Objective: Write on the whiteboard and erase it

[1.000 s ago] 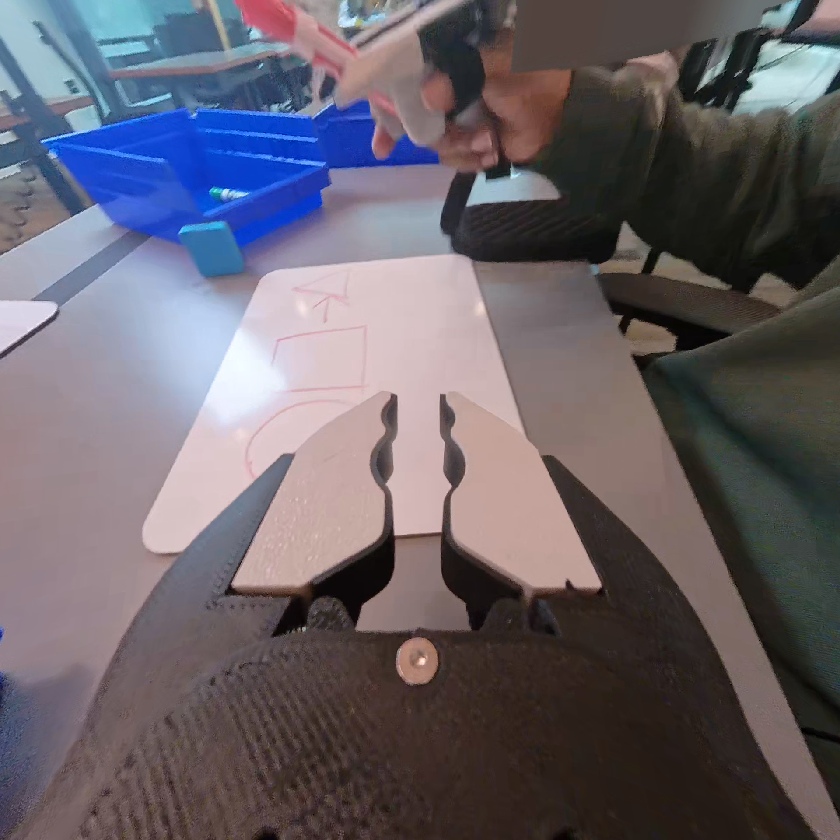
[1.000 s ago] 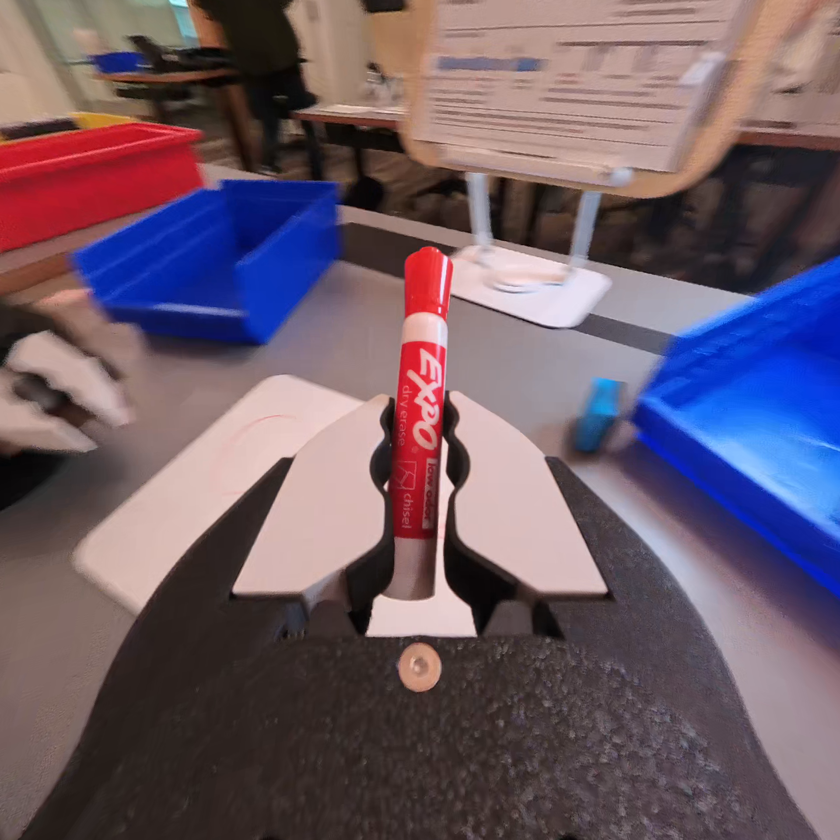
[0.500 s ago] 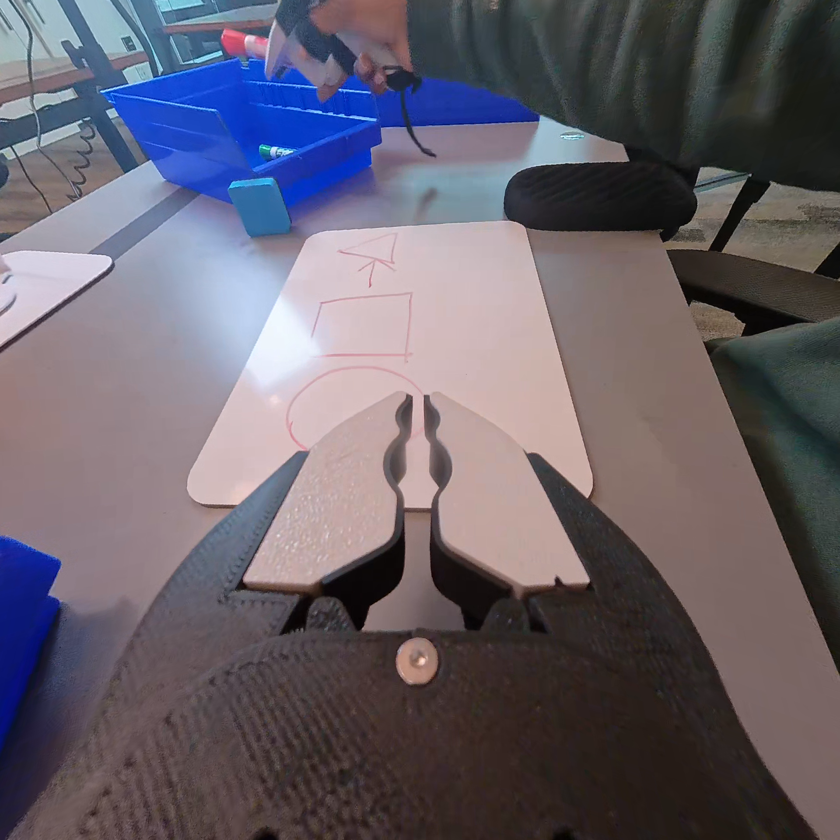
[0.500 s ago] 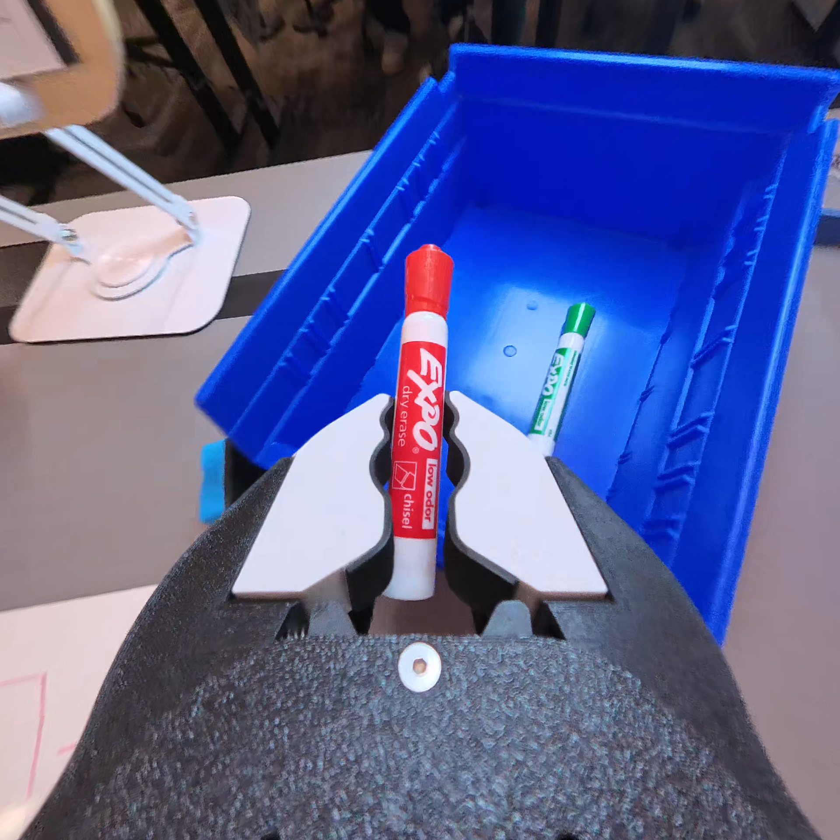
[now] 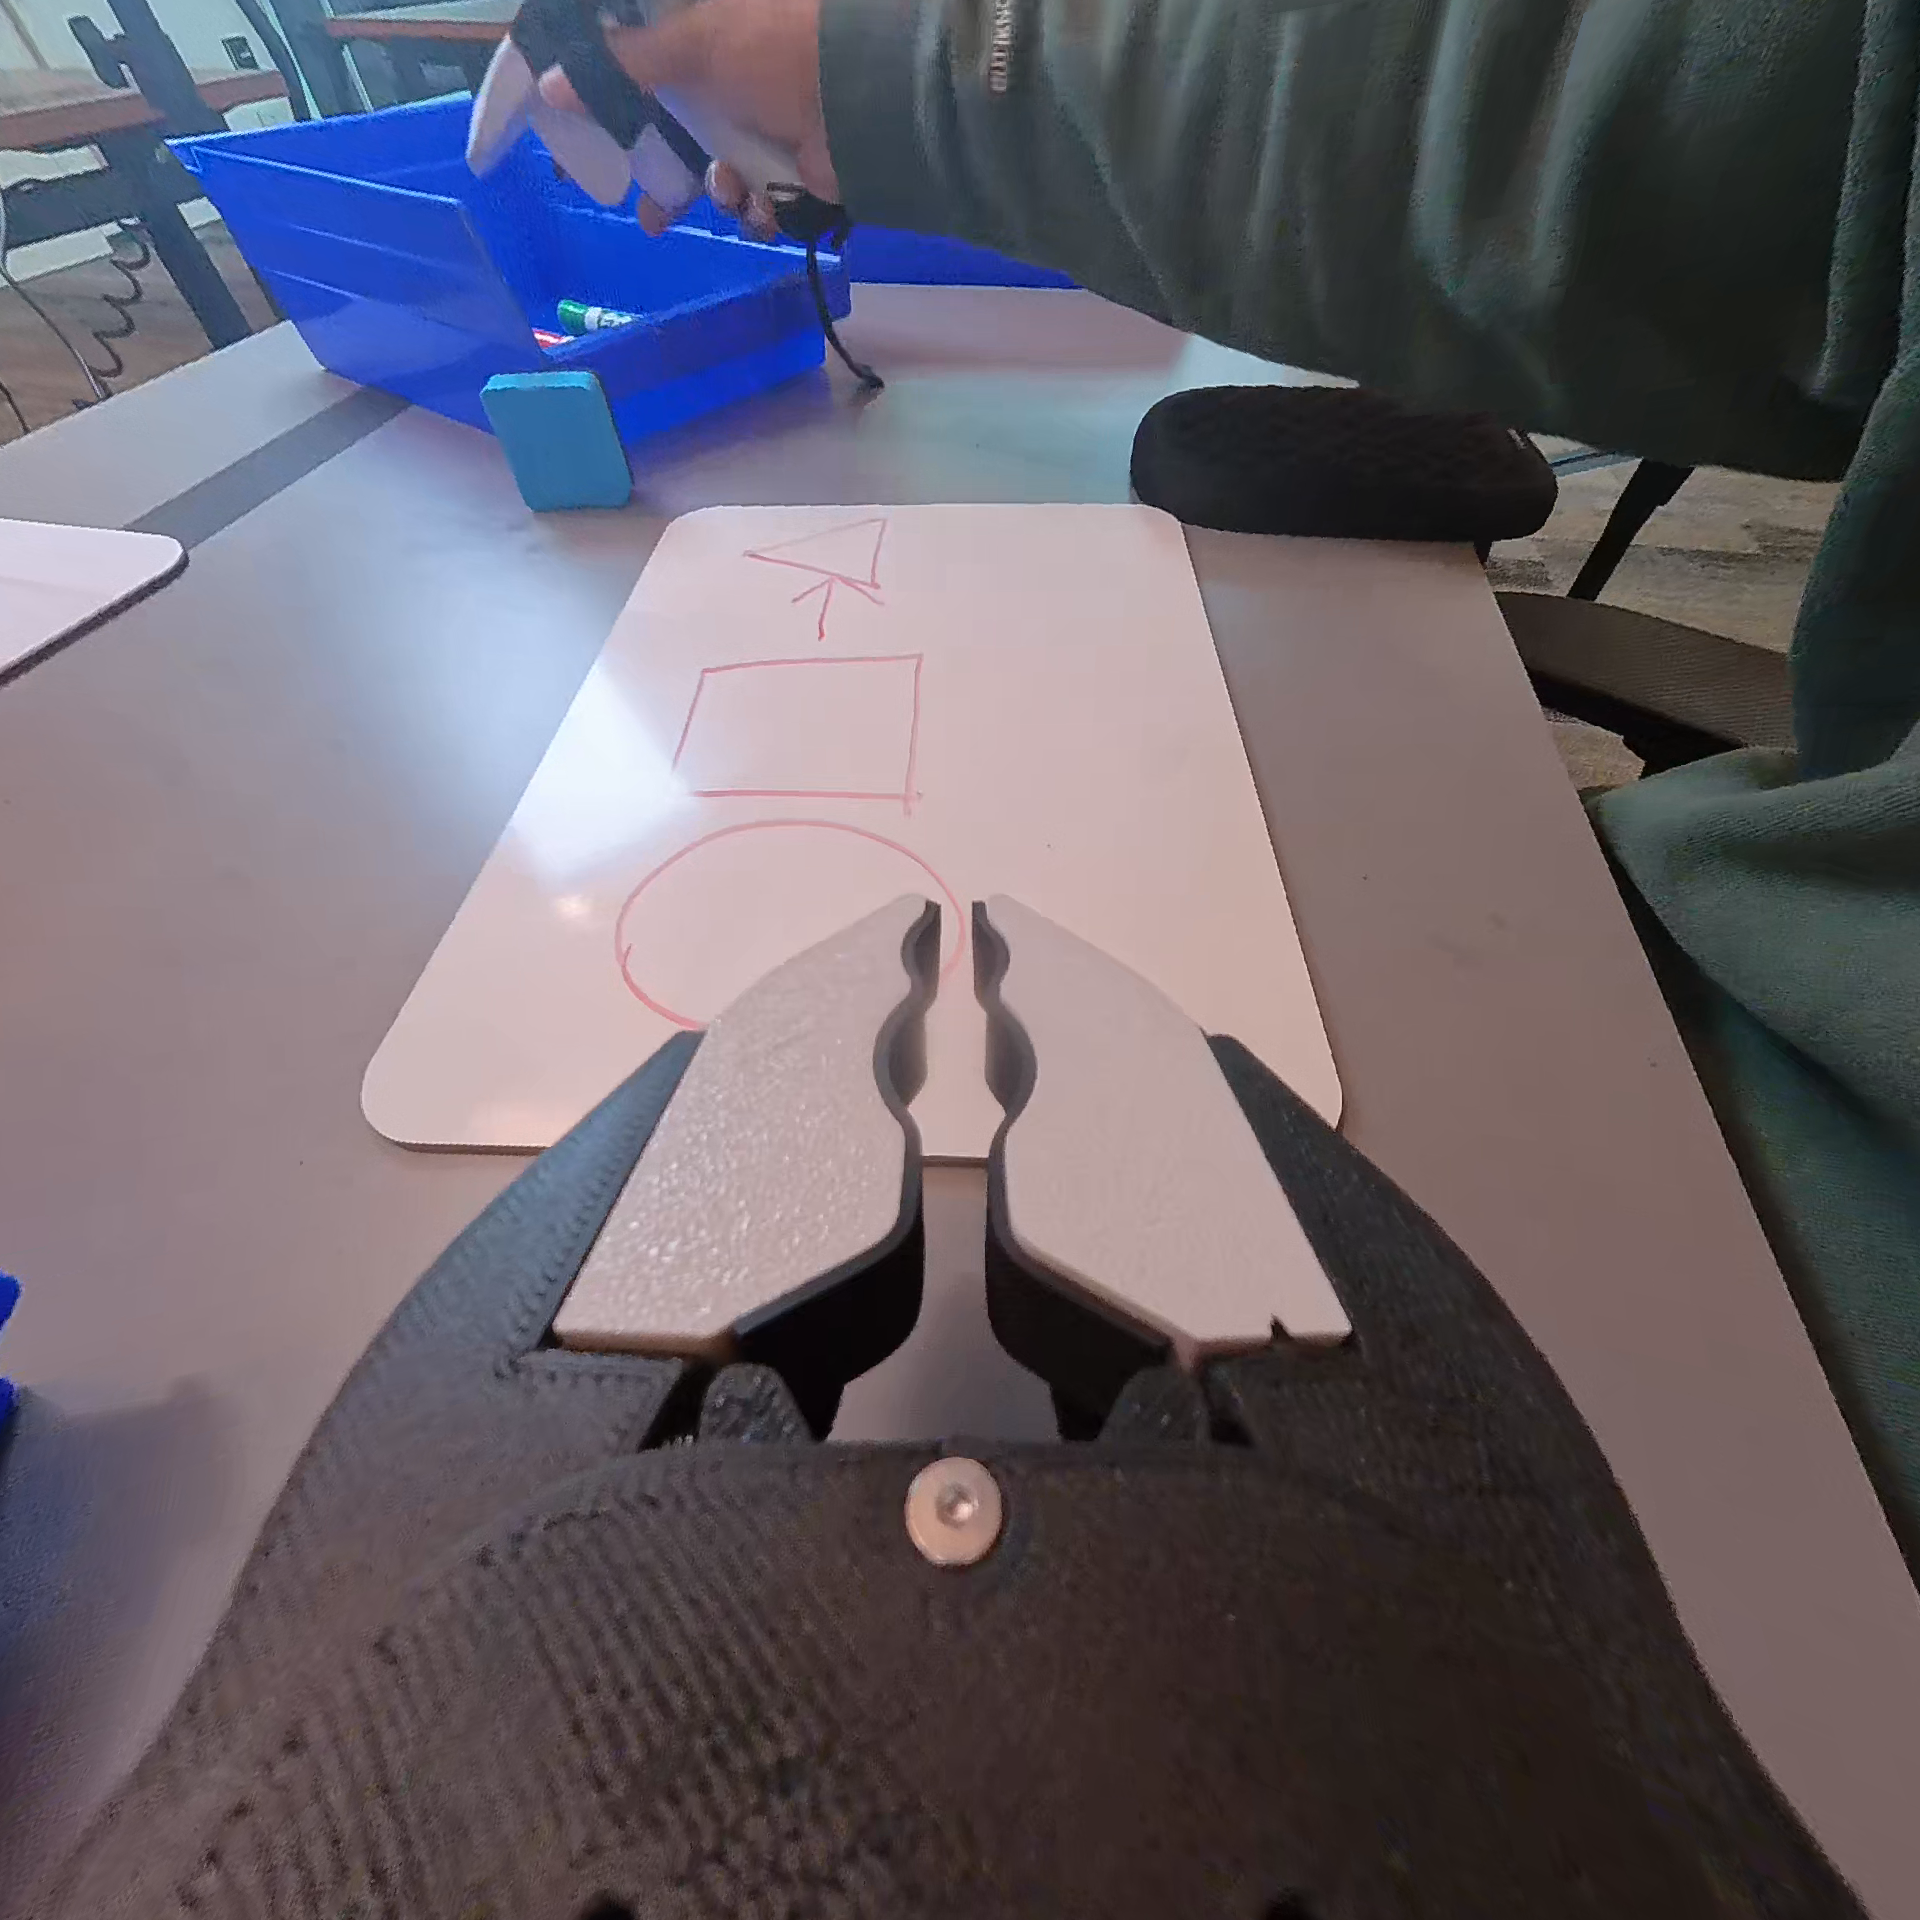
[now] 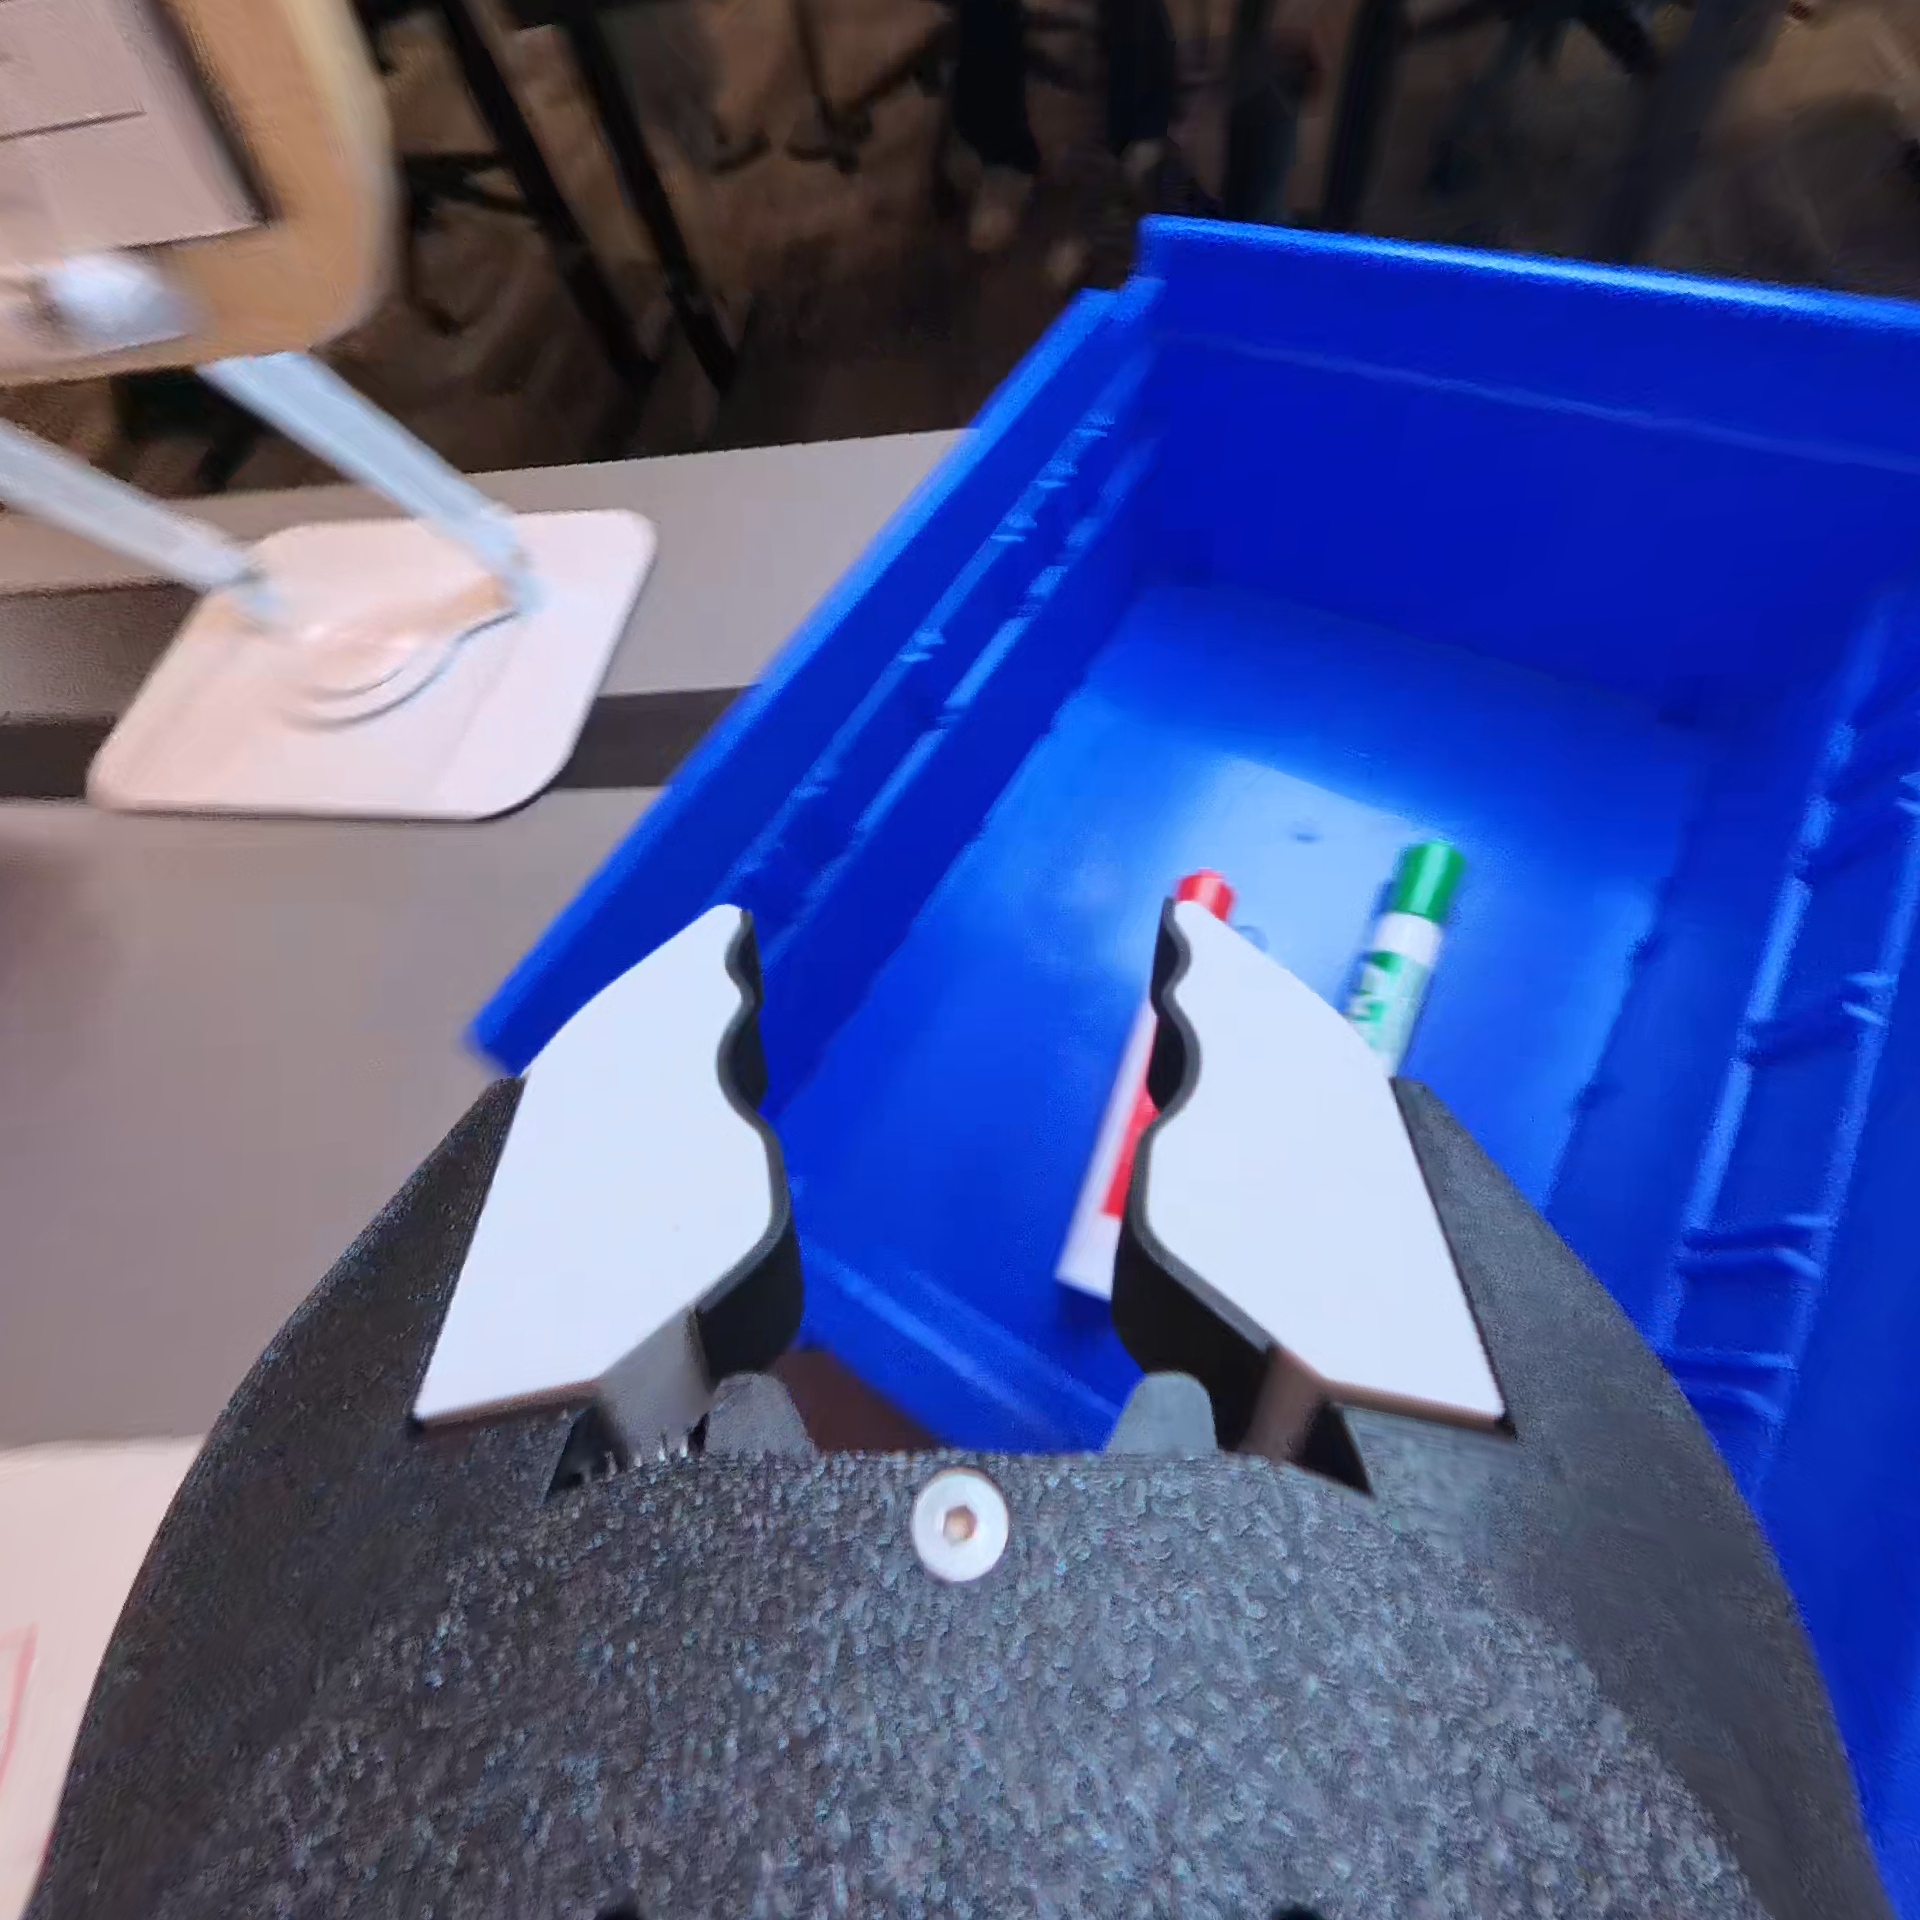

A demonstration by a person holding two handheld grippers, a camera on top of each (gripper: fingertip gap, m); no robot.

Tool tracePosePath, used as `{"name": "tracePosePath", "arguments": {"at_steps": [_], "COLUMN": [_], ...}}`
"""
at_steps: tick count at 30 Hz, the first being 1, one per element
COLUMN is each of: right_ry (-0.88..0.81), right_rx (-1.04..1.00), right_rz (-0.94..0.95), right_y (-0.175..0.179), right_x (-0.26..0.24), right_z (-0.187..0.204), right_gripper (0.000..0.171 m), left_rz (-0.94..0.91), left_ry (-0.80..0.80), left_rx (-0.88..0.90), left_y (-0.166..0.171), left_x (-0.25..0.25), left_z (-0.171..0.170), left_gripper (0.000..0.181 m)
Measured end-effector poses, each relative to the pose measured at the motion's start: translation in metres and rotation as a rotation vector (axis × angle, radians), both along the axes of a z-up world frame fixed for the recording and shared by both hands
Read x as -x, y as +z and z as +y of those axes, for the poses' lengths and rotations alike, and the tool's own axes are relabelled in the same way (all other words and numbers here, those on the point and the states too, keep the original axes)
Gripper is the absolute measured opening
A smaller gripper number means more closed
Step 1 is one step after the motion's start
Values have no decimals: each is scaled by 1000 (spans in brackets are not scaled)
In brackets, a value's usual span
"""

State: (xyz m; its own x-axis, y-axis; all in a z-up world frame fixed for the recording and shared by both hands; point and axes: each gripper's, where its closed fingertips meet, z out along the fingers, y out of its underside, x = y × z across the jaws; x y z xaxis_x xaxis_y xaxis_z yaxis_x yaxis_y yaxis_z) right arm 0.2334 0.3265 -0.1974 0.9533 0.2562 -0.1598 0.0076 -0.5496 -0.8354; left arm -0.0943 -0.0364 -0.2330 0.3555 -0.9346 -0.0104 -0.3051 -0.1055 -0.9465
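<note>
A white whiteboard [image 5: 1060, 748] lies flat on the grey table, with a red triangle, square and circle drawn on it. My left gripper [image 5: 956, 909] hovers over its near end, jaws nearly closed and empty. My right gripper [image 6: 954, 920] is open above a blue bin [image 6: 1351, 343]. A red marker [image 6: 1132, 1091] lies on the bin floor beside a green marker [image 6: 1403, 956]. A blue eraser [image 5: 556, 442] stands against the bin's near wall in the left wrist view. The right gripper [image 5: 582, 135] and the hand holding it show over the bin [image 5: 416, 260] there.
A white stand base [image 6: 384, 675] with metal legs sits left of the bin; its corner shows in the left wrist view [image 5: 73, 592]. A black chair armrest [image 5: 1340, 462] lies beyond the board's far right. A green sleeve [image 5: 1351, 177] reaches across above the board. The grippers' ends are close to 50 cm from one another.
My right gripper opened and let go of the red marker, which now lies in the blue bin. My left gripper stayed nearly closed over the board's near end.
</note>
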Motion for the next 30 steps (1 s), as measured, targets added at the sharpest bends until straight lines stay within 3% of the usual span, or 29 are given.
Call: {"name": "tracePosePath", "arguments": {"at_steps": [6, 11, 12, 14, 15, 18, 21, 24, 26, 30], "right_ry": [298, 280, 272, 277, 275, 369, 496, 585, 582, 536], "right_rx": [-37, -28, -13, -21, -45, 12, 160, 342, 404, 289], "right_rz": [-65, -212, -223, -229, -248, -72, 271, 470, 426, 125], "right_y": [-5, -44, -51, -55, -53, -39, -15, -14, -34, -56], "right_x": [83, 102, 103, 105, 104, 120, 142, 148, 138, 102], "right_z": [-84, -98, -95, -91, -88, -106, -152, -208, -231, -231], "right_gripper": [63, 60, 55, 22, 22, 22, 22, 23, 27, 66], "left_rz": [-3, 1, 3, 6, 7, 7, 6, 7, 12, 39], "left_ry": [-5, -5, -3, 1, 4, 6, 0, -4, -10, -22], "left_rx": [13, 13, 11, 6, 2, 1, 13, 20, 22, 7], "left_y": [-1, -2, -2, -2, -1, -1, -2, -3, -4, -7], "left_x": [0, 0, 0, 0, 1, 1, 1, 1, -1, -3], "left_z": [0, 0, 0, 1, 1, 1, 1, 0, -1, -3], "left_gripper": [6, 6, 6, 5, 5, 5, 4, 4, 3, 3]}}
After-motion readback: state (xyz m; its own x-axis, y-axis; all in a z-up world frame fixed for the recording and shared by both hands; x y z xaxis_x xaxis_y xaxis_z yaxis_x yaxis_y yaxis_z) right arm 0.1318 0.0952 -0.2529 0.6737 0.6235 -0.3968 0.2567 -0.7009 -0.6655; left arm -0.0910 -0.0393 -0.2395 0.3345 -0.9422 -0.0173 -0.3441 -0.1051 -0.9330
